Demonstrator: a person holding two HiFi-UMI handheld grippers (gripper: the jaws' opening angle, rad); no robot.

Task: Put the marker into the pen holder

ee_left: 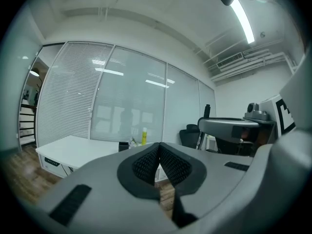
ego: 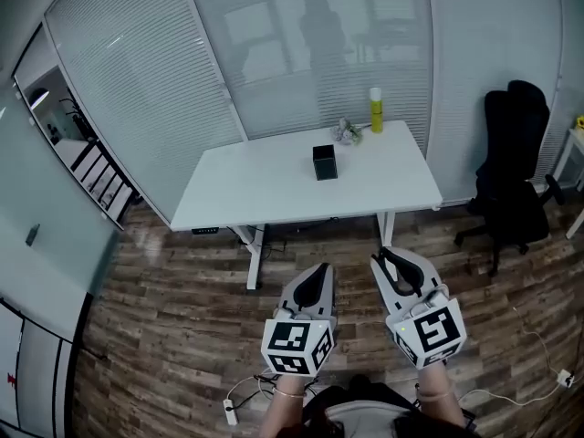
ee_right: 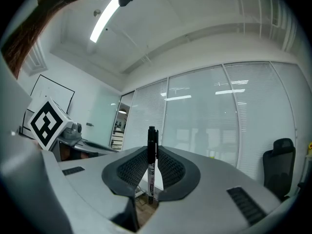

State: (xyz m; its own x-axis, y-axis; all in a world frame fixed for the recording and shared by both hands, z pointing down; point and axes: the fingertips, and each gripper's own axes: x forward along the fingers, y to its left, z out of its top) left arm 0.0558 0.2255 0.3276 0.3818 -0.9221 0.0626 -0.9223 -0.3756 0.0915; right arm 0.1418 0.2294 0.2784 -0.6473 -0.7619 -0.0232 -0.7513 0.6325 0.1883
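A black pen holder (ego: pixel 324 162) stands near the middle of the white table (ego: pixel 265 190), far ahead of both grippers; it also shows small in the left gripper view as the pen holder (ee_left: pixel 124 146). My right gripper (ee_right: pixel 151 167) is shut on a black and white marker (ee_right: pixel 151 165), which stands upright between the pads. In the head view the right gripper (ego: pixel 392 261) hovers over the wooden floor, short of the table. My left gripper (ego: pixel 319 274) is beside it, shut and empty, its pads (ee_left: pixel 146 162) touching at the tip.
A yellow bottle (ego: pixel 375 109) and a crumpled wrapper (ego: pixel 346 132) sit at the table's far edge. A black office chair (ego: pixel 511 167) stands to the right. Glass walls with blinds lie behind the table. Cables and a power strip (ego: pixel 230 411) lie on the floor near my feet.
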